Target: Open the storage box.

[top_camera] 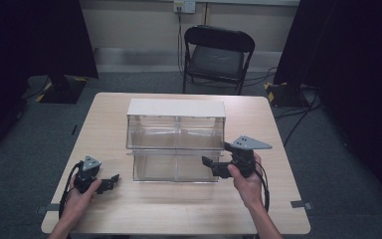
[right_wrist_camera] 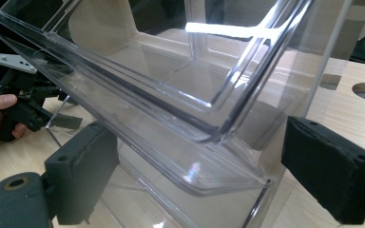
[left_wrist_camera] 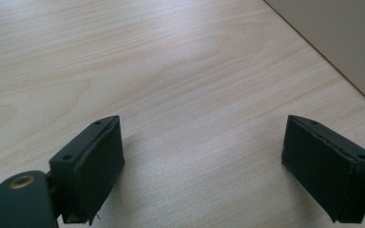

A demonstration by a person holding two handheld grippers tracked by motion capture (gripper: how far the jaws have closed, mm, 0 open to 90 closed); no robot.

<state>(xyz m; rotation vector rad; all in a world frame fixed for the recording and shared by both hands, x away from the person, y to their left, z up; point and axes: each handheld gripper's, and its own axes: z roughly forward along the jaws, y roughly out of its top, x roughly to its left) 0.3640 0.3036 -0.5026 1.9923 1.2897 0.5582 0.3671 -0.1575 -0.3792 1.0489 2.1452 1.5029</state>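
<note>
Pale wood table (top_camera: 179,209) under both grippers, folding chair (top_camera: 218,55) beyond (grey carpet), left gripper (left_wrist_camera: 203,156) spread, right gripper (right_wrist_camera: 199,175) spread at clear bin (right_wrist_camera: 180,95), no legible writing.

The clear two-tier bin (top_camera: 175,142) with a white top stands upright mid-tabletop (top_camera: 129,204), its lower front corner between my right fingers (right_wrist_camera: 325,166).

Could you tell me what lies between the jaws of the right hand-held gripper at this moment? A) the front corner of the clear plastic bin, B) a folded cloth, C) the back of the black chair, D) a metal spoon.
A: the right hand-held gripper has its jaws spread on either side of the clear plastic bin, at its front right corner.
</note>
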